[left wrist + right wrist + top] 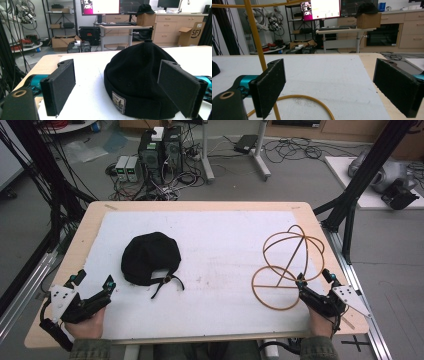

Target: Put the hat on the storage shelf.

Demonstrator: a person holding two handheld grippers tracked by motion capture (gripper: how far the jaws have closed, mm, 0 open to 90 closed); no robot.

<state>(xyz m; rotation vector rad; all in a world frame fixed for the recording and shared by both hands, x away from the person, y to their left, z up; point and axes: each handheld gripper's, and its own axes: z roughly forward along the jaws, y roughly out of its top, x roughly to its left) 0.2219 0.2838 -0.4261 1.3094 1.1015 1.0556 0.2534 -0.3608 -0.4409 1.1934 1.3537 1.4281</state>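
A black cap [150,256] lies left of centre on the white mat [225,235], its strap [167,282] trailing toward me. In the left gripper view the cap [140,75] sits just ahead, with a small label on its band. My left gripper [94,280] rests at the near left of the table, open, its jaws wide apart and short of the cap. A golden wire stand [287,265] occupies the right of the mat. My right gripper [314,277] is open at the stand's near right side. The stand's base ring [312,98] and upright rod [255,32] lie beside its left jaw.
The wooden table [90,227] ends close behind both hands. Black frame posts [350,195] rise at its right, and cables hang at its left. Computer towers [160,150] and loose wiring sit on the floor beyond the far edge.
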